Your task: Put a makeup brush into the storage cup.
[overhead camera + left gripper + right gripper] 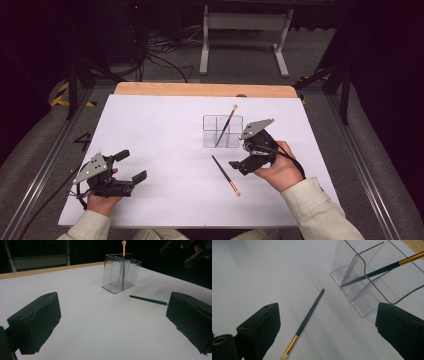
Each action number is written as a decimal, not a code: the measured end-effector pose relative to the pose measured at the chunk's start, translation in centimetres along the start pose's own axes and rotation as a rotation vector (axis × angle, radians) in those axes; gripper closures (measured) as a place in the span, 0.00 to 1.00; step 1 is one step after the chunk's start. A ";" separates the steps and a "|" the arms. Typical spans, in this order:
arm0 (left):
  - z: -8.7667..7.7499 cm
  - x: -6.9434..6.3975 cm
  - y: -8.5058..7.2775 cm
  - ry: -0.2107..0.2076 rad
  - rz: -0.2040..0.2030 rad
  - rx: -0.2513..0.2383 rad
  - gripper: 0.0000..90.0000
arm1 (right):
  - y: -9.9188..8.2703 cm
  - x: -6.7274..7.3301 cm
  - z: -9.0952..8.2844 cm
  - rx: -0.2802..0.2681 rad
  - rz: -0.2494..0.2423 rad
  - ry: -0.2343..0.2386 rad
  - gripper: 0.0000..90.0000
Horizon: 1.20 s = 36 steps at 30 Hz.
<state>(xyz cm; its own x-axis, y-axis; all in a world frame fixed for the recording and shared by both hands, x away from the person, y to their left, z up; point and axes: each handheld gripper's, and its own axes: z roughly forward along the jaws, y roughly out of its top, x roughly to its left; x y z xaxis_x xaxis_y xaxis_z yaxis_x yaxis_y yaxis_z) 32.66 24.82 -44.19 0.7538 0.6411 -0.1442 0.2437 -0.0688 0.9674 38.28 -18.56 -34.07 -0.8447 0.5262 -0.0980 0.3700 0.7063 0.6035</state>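
Loose brush on the surface, right tongs spread above it; risk of a missed or skidding pick.

The right tongs (239, 159) hung spread and empty beside the clear holder (223, 131), the loose brush (225, 175) flat on the white surface (160, 150) just ahead. Thin handle: closing off-centre could roll it away, or a careless swing could tip the holder and its standing brush (226, 125). The left tongs (131, 165) rested spread, empty, well apart.

Clear glossy plastic organizer (222, 131); matt white tabletop (165, 150).

high view: overhead, facing forward-down, far; gripper views: low, close; all share clear organizer (223, 131) and loose brush (225, 175)
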 end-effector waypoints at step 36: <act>-0.2 0.0 -0.2 -0.004 -0.010 0.005 0.00 | 0.6 0.4 4.1 0.228 -0.002 0.036 0.12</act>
<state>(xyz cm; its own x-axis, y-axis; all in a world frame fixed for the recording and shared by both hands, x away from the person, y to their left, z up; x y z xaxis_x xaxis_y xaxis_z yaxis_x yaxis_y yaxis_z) 32.51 25.02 -44.31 0.7534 0.6390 -0.1551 0.2548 -0.0662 0.9647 39.73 -15.99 -37.03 -0.8572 0.5104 -0.0686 0.4426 0.7983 0.4085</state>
